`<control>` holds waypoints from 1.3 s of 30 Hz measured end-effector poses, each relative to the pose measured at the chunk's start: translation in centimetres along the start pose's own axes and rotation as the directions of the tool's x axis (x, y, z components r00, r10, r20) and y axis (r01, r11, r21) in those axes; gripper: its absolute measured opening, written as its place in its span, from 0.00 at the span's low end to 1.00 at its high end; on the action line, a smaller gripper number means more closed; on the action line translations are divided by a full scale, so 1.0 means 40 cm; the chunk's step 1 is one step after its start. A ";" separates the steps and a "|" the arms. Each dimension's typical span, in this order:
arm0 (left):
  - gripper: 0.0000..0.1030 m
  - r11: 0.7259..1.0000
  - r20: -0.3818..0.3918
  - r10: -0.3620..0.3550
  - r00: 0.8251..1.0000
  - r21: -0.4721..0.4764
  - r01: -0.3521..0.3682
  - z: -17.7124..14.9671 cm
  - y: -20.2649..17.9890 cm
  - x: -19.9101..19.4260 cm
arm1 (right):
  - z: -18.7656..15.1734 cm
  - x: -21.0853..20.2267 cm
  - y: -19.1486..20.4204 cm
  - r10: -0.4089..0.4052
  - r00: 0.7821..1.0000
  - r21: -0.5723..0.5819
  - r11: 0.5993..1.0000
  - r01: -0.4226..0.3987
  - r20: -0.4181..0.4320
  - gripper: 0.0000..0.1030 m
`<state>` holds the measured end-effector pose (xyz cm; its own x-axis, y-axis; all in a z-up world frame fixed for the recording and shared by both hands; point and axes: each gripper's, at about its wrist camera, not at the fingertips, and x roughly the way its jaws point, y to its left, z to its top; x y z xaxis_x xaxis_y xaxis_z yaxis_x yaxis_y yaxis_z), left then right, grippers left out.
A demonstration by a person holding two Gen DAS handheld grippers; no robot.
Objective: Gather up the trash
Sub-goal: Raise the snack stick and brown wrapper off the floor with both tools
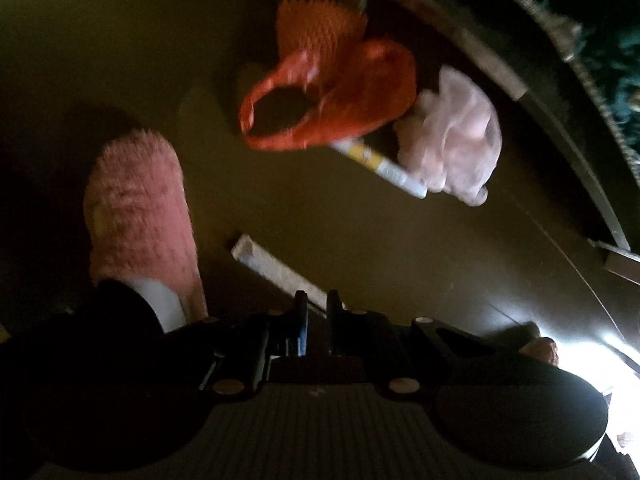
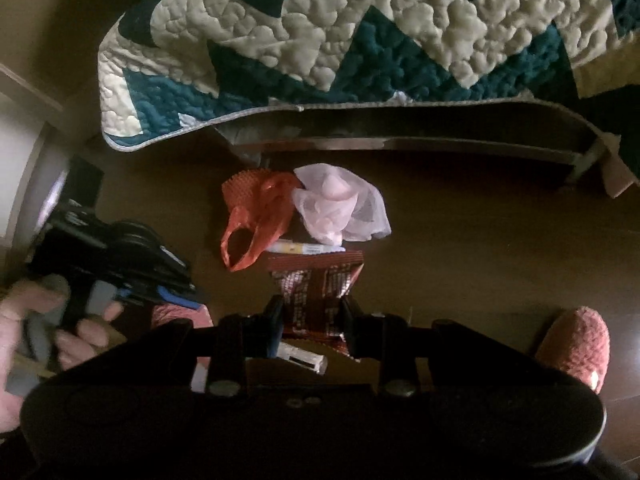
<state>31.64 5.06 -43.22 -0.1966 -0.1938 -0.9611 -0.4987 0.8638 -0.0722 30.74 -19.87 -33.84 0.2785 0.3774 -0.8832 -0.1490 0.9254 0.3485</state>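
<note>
Trash lies on the dark wood floor by the bed. An orange plastic bag (image 1: 320, 96) (image 2: 256, 220) lies open beside a crumpled pink bag (image 1: 452, 140) (image 2: 340, 204), with a yellow-and-white tube (image 1: 380, 164) (image 2: 304, 247) below them. My left gripper (image 1: 317, 312) (image 2: 176, 300) is nearly shut around the end of a white strip wrapper (image 1: 276, 268). My right gripper (image 2: 310, 322) is closed on a red-brown snack wrapper (image 2: 316, 292), held above the floor. A small white wrapper (image 2: 300, 360) lies under it.
A pink fuzzy slipper (image 1: 140, 216) is on the floor at left in the left wrist view; another (image 2: 576, 344) is at right in the right wrist view. The bed frame (image 2: 400, 144) and hanging quilt (image 2: 320, 40) are behind the trash.
</note>
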 end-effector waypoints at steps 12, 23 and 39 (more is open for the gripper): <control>0.72 0.992 -0.183 -0.006 0.983 -0.123 -0.017 0.024 -0.004 0.293 | 0.078 0.046 -0.030 0.086 0.996 0.003 0.996 -0.086 0.012 0.28; 0.70 0.943 -0.163 0.033 0.986 -0.323 -0.085 0.007 0.106 0.449 | 0.093 0.086 -0.063 0.166 0.986 0.120 0.979 -0.163 -0.012 0.28; 0.31 0.960 -0.104 -0.040 0.994 -0.280 0.009 0.026 0.087 0.467 | 0.101 0.087 -0.071 0.178 0.984 0.163 0.971 -0.176 0.002 0.28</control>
<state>27.08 4.93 -61.70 -0.2635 -0.2760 -0.9243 -0.7172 0.6969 -0.0036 35.97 -21.06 -36.63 0.2493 0.5365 -0.8062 -0.0394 0.8374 0.5451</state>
